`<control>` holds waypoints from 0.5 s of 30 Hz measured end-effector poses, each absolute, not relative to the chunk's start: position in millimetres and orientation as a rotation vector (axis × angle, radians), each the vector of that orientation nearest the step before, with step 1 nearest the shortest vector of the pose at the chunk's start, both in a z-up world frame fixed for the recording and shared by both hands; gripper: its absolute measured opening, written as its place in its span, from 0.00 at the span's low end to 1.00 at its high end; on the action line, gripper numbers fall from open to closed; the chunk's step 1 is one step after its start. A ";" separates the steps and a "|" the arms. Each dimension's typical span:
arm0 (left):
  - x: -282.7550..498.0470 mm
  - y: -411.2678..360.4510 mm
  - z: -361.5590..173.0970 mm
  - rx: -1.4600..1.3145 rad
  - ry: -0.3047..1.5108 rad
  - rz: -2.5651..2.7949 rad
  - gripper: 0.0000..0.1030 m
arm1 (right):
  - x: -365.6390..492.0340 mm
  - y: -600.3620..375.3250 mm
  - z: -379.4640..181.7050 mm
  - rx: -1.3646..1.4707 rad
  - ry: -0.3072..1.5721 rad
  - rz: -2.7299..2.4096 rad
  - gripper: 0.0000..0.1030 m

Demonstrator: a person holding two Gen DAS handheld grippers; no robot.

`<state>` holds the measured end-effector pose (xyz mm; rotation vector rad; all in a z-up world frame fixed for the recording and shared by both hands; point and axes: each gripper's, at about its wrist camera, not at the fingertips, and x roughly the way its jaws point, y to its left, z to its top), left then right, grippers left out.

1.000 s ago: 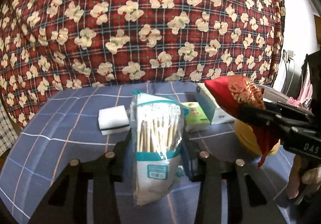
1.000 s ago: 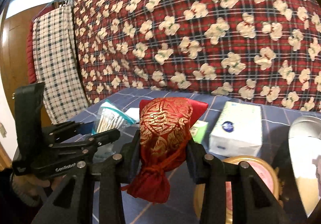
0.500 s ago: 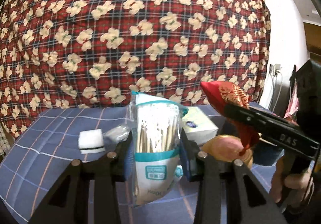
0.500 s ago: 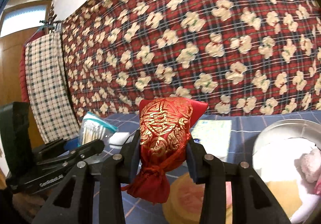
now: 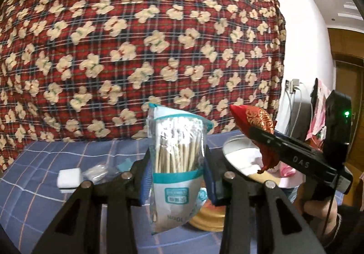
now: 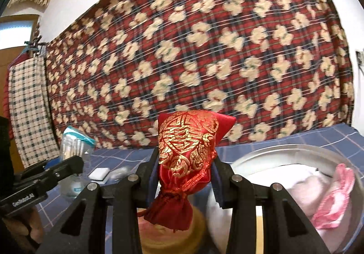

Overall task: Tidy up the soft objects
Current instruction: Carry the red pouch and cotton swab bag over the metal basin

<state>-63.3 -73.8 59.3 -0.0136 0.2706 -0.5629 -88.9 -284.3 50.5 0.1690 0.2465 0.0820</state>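
My left gripper (image 5: 177, 176) is shut on a clear bag of cotton swabs (image 5: 176, 160) with a teal band, held upright above the blue checked bedcover (image 5: 41, 163). My right gripper (image 6: 184, 174) is shut on a red and gold drawstring pouch (image 6: 186, 151), held above a round yellow tin (image 6: 159, 238). The pouch (image 5: 257, 124) and the right gripper also show in the left wrist view, at the right. A round metal bowl (image 6: 295, 149) at the right holds white and pink soft items (image 6: 334, 194).
A white sponge block (image 5: 69, 177) and a crumpled clear wrapper (image 5: 95, 172) lie on the cover at the left. A red floral plaid cloth (image 5: 136, 49) hangs behind. A checked cloth (image 6: 27, 106) hangs far left.
Both grippers have swung right with their loads and tilted up. The metal bowl has come into view; the tissue box and green packet have left view.
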 end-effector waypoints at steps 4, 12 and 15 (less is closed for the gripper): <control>-66.8 -92.6 63.2 -0.010 0.267 -0.602 0.37 | -97.0 -310.3 52.8 0.174 0.226 0.023 0.41; -68.6 -143.1 67.7 -0.005 0.275 -0.689 0.37 | -113.4 -357.3 53.6 0.171 0.207 -0.089 0.41; -70.5 -163.0 67.6 0.008 0.277 -0.718 0.37 | -119.2 -373.6 53.4 0.177 0.208 -0.123 0.41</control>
